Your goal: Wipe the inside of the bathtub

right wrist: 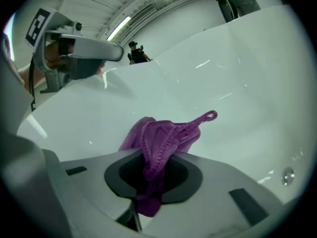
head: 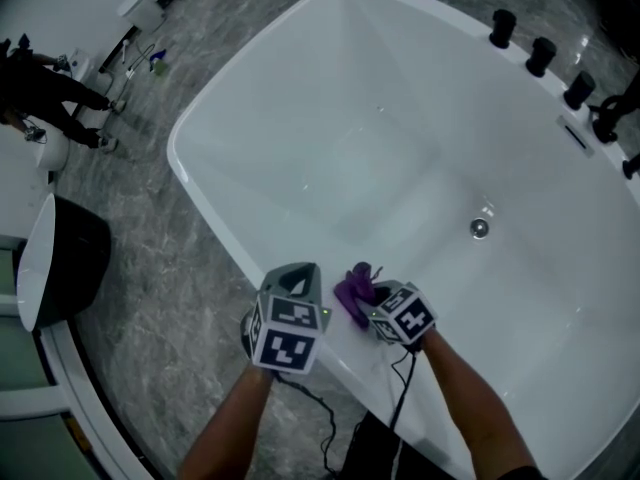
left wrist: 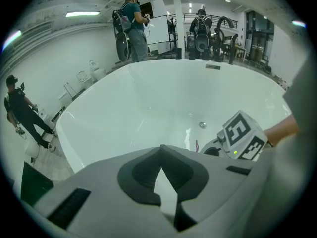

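Note:
A white bathtub (head: 300,88) fills the head view, with its drain (head: 480,228) on the floor right of centre. My right gripper (head: 366,296) hovers over the near rim, shut on a purple cloth (head: 354,292). In the right gripper view the cloth (right wrist: 158,143) bunches out of the closed jaws, its loop (right wrist: 212,115) pointing into the tub. My left gripper (head: 298,280) sits just left of the right one at the same rim, shut and holding nothing. In the left gripper view the left gripper (left wrist: 161,168) faces the tub's inside (left wrist: 163,103) and the drain (left wrist: 202,125).
Black taps (head: 540,56) line the tub's far right rim. Grey marbled floor (head: 150,238) lies left of the tub, with a black-and-white basin (head: 50,263) at the left edge. People (left wrist: 132,26) stand beyond the tub's far side, another person (left wrist: 22,113) at left.

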Demonstrator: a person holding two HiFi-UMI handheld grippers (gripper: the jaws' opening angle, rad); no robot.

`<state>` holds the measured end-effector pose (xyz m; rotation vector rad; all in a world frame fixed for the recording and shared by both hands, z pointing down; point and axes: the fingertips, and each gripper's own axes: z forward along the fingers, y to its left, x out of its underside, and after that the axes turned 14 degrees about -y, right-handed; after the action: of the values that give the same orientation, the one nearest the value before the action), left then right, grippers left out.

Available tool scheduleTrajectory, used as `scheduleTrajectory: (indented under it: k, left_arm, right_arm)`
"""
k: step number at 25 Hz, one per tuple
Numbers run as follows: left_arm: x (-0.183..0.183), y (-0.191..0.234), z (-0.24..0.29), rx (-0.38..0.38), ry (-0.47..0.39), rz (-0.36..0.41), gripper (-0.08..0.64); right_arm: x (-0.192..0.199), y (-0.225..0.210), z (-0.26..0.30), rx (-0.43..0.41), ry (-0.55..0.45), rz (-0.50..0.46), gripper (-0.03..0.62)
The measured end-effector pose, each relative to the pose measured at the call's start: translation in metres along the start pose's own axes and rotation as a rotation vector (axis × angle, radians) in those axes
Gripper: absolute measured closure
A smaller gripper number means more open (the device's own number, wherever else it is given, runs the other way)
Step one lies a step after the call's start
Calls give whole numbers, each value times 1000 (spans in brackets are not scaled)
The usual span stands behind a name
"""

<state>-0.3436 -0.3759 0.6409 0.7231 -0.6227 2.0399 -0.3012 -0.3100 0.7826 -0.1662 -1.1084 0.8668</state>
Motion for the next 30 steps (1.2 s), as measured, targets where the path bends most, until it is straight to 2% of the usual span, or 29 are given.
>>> scheduleTrajectory:
  k: [7,10,16,24,27,30]
  left_arm:
    - [-1,2,1,7,5,-53,554]
    - [-1,2,3,11,3,-61,554]
    - [3,3,1,15,21,-41,554]
    - [2,0,1,31,28,-21,554]
    - [-3,-1,-2,24,31,-16,554]
    - [-9,-3,-1,28,23,-14,554]
  right_arm:
    - [44,-60,32,105,138,54,529]
    - [49,-68,35,115,149,87,529]
    - [31,-37,23,41,155,-34,532]
    - [-21,40,-25,-119,53,-144,532]
    - [-24,48,-29,-123,48,-167,532]
    - [-17,36,-23,-103,45,-136,532]
